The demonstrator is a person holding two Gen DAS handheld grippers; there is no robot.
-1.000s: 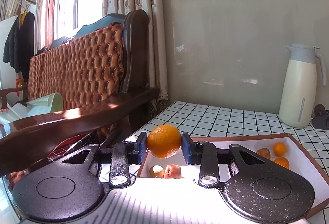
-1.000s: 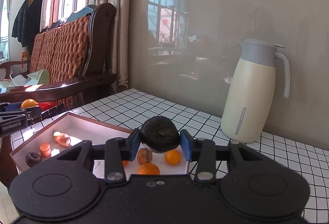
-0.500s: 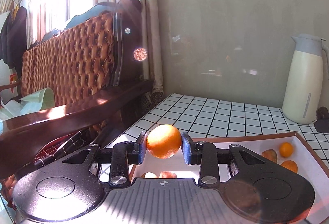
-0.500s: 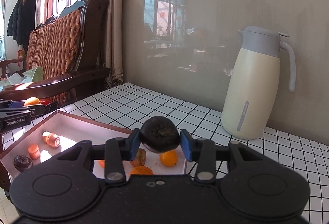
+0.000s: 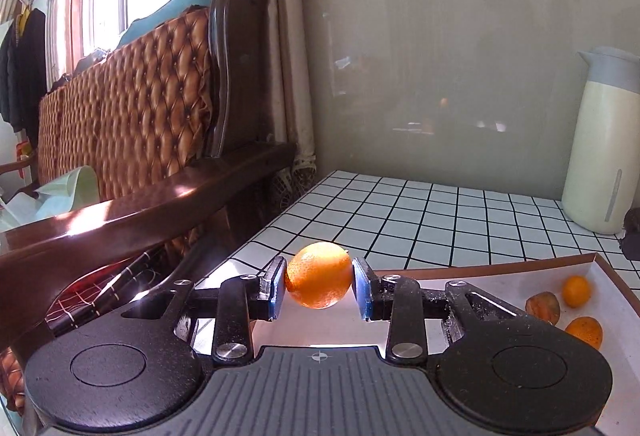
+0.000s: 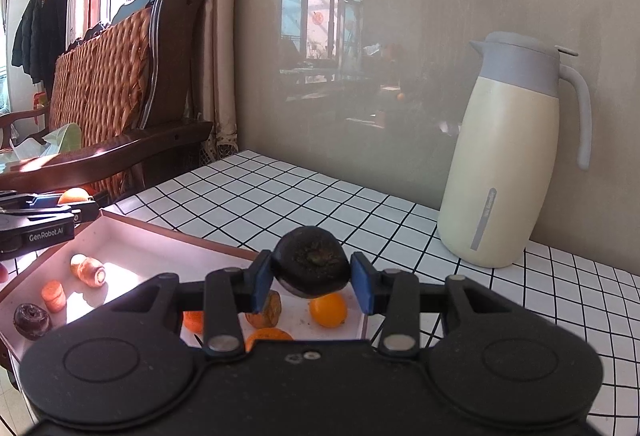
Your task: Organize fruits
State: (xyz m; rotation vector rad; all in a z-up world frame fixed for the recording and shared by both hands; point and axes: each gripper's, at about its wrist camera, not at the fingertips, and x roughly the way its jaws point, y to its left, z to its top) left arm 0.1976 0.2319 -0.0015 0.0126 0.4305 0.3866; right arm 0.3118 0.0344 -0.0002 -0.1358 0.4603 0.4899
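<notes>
My left gripper [image 5: 319, 288] is shut on an orange [image 5: 319, 274], held above the left end of the white tray [image 5: 500, 282]. My right gripper [image 6: 312, 282] is shut on a dark round fruit [image 6: 311, 266], held above the tray's right end [image 6: 132, 240]. In the right wrist view the tray holds small oranges [image 6: 328, 310], a brown fruit [image 6: 267, 312], a dark fruit [image 6: 32, 320] and pinkish pieces [image 6: 89, 270]. The left gripper with its orange [image 6: 74, 194] shows at the left edge. In the left wrist view small oranges [image 5: 576, 290] and a brown fruit [image 5: 543, 308] lie in the tray.
A cream thermos jug [image 6: 512, 159] stands on the checkered table [image 6: 320, 199] by the grey wall. A wooden bench with a quilted brown back [image 5: 132, 107] stands left of the table, with a red checked cloth [image 5: 96, 288] below.
Both grippers have risen a little with their fruits still held, and both views have swung slightly. The tray's near fruits have dropped out of the left wrist view.
</notes>
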